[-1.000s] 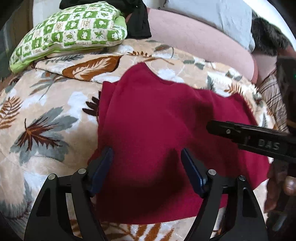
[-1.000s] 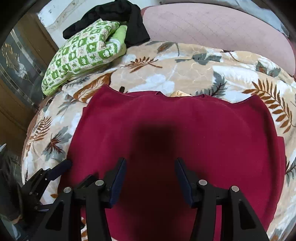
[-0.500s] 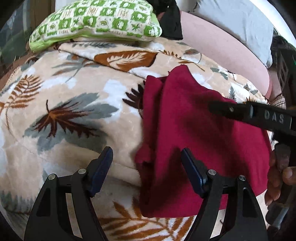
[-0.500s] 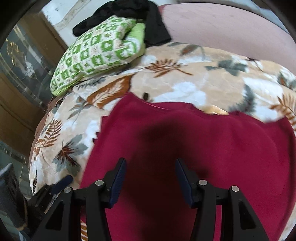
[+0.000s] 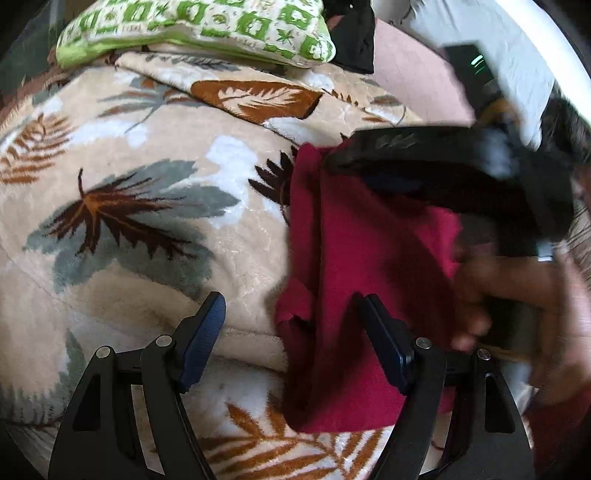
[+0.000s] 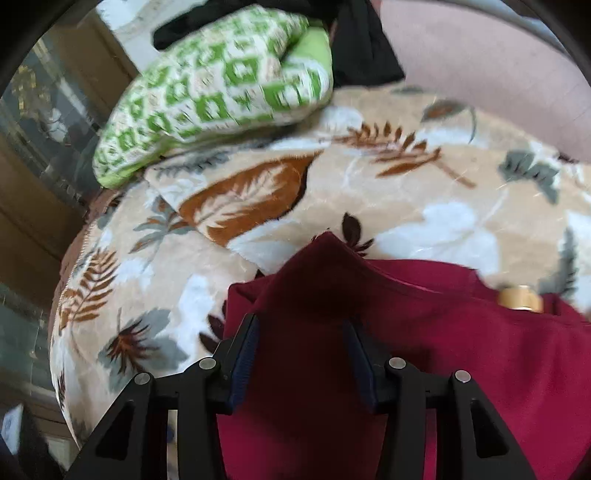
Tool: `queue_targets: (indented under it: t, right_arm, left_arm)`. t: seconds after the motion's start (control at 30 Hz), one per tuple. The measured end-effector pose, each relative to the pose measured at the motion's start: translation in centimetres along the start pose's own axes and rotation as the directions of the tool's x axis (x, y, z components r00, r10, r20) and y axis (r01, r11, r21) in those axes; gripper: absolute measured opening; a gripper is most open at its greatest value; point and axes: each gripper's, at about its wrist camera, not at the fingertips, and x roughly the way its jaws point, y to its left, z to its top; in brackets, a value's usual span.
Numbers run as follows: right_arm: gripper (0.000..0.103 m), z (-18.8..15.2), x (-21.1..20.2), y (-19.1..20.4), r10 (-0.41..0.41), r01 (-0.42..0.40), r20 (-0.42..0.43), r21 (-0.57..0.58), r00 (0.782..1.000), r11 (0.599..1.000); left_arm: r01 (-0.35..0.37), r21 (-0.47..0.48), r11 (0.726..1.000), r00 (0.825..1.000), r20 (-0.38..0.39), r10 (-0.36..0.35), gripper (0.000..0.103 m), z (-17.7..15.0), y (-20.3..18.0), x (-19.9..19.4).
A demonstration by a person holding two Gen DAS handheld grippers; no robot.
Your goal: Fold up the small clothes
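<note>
Lying on the leaf-print blanket [image 5: 122,258], the red garment [image 5: 354,280] sits with its left edge bunched into a narrow ridge. The green-and-white pillow [image 5: 199,26] rests at the blanket's far edge, with a black cloth [image 5: 351,40] just beside it and a pink cushion [image 6: 491,62] behind. The left gripper [image 5: 291,339] has its jaws spread wide; one blue pad hovers over bare blanket and the other over red fabric, clasping nothing. The right gripper [image 6: 299,350] also has its jaws apart, both pads low over the garment near its peaked corner (whether they touch the cloth cannot be told). In the left wrist view the right gripper [image 5: 369,162] shows as a blurred black bar above the garment, with the right hand [image 5: 524,302] behind it. A gold tag [image 6: 519,299] shows at the garment's far edge.
</note>
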Motion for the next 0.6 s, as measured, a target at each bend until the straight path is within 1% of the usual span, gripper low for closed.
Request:
queue_targets:
  t: [0.1, 0.13, 0.23, 0.27, 0.3, 0.37, 0.47, 0.5, 0.53, 0.57, 0.6]
  right_arm:
    - [0.048, 0.6, 0.4, 0.6, -0.012, 0.012, 0.002, -0.02, 1.0, 1.0]
    - [0.048, 0.7, 0.1, 0.5, -0.005, 0.005, -0.005, -0.016, 1.0, 1.0]
    - [0.05, 0.8, -1.7, 0.0, 0.048, -0.048, -0.011, 0.027, 0.999, 0.998]
    - [0.054, 0.8, -2.2, 0.3, 0.04, -0.04, -0.017, 0.019, 0.999, 0.999]
    - [0.066, 0.7, -2.4, 0.5, 0.028, -0.028, -0.025, 0.008, 0.999, 1.0]
    - [0.075, 0.5, -2.1, 1.6, -0.005, 0.003, -0.057, -0.033, 0.998, 0.999]
    - [0.075, 0.5, -0.1, 3.1, -0.054, 0.045, -0.116, -0.075, 0.992, 0.996]
    - [0.077, 0.5, 1.0, 3.5, -0.09, 0.076, -0.151, -0.096, 0.984, 0.993]
    - [0.079, 0.4, 2.4, 4.1, -0.149, 0.125, -0.186, -0.134, 0.971, 0.983]
    - [0.086, 0.3, 3.2, 4.7, -0.193, 0.161, -0.179, -0.181, 0.965, 0.97]
    - [0.09, 0.3, 3.6, 5.2, -0.226, 0.187, -0.16, -0.225, 0.961, 0.956]
  left_arm:
    - [0.036, -0.039, 0.999, 0.999, -0.011, -0.036, 0.077, 0.2, 0.9, -0.3]
    - [0.04, -0.041, 0.998, 0.999, -0.017, -0.041, 0.077, 0.1, 1.0, -0.3]
    - [0.042, -0.022, 0.999, 0.999, -0.024, -0.043, 0.077, -0.3, 0.5, -0.6]
    - [0.049, -0.018, 0.999, 0.998, -0.03, -0.05, 0.077, -0.4, 0.3, -0.6]
    - [0.061, -0.017, 0.998, 0.998, -0.032, -0.062, 0.077, -0.5, 0.2, -0.7]
    - [0.065, -0.015, 0.998, 0.997, -0.032, -0.065, 0.077, -0.6, 0.1, -0.9]
    - [0.044, -0.011, 0.999, 0.998, -0.032, -0.045, 0.077, -0.8, 0.1, -0.9]
    - [0.04, -0.01, 0.999, 0.999, -0.031, -0.041, 0.077, -0.7, 0.1, -0.9]
    - [0.039, -0.008, 0.999, 0.999, -0.031, -0.039, 0.077, -0.8, 0.1, -0.9]
    - [0.039, -0.008, 0.999, 0.999, -0.032, -0.04, 0.077, -0.8, 0.1, -0.9]
    - [0.039, -0.011, 0.999, 0.999, -0.032, -0.039, 0.077, -0.8, 0.1, -0.9]
